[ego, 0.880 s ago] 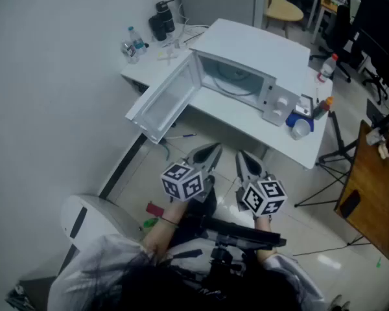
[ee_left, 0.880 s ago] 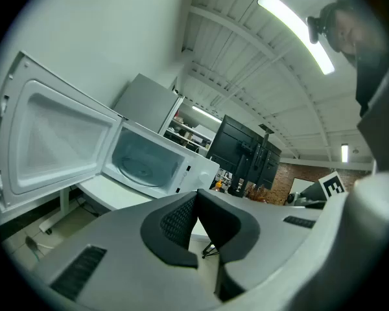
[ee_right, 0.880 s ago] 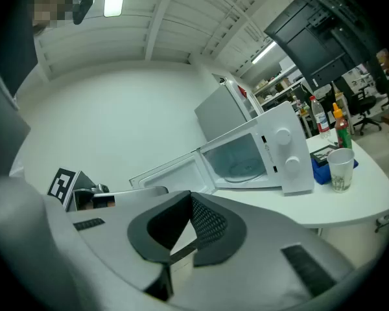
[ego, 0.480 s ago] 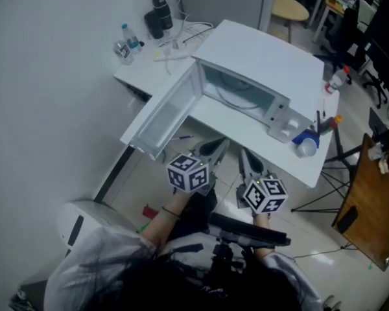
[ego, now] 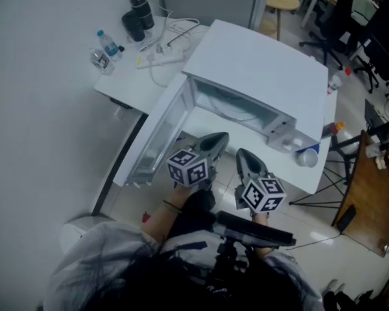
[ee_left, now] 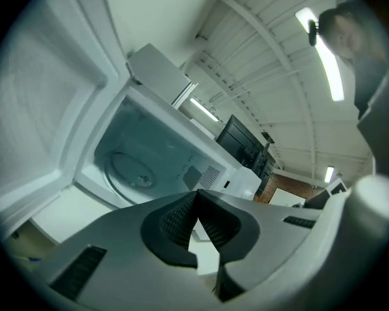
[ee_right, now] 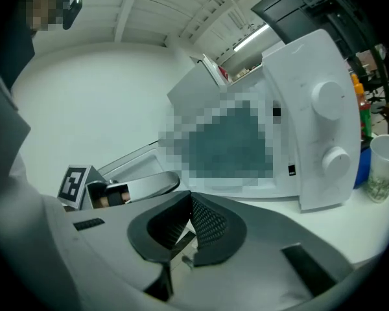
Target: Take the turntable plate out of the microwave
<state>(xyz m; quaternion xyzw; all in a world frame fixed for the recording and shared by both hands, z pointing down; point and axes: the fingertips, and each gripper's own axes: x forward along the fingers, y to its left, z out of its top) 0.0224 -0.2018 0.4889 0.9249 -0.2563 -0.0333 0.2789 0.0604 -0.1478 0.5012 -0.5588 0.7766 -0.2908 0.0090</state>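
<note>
The white table (ego: 136,80) carries one microwave (ego: 259,70), which sits at twelve o'clock from the two grippers in the head view. Its single door (ego: 157,138) is swung fully out toward eight o'clock, leaving the cavity open. One turntable plate (ee_left: 133,172) lies flat on the cavity floor, at about ten o'clock from the left gripper's jaws in the left gripper view. It looks like clear glass. I judge it stiff, heavy for its thinness, smooth enough to slide in a pinch, and breakable if it knocks the door sill. The best hold is probably its near rim at the opening: tip it up off its centre seat, then draw it out level, perhaps with a jaw on each side. The left gripper (ee_left: 196,193) has its jaws pressed together on nothing and points level into the cavity. The right gripper (ee_right: 189,196) is likewise closed and empty, well short of the microwave. Both would need to spread before taking the rim. Two round knobs (ee_right: 327,99) sit on the control panel.
</note>
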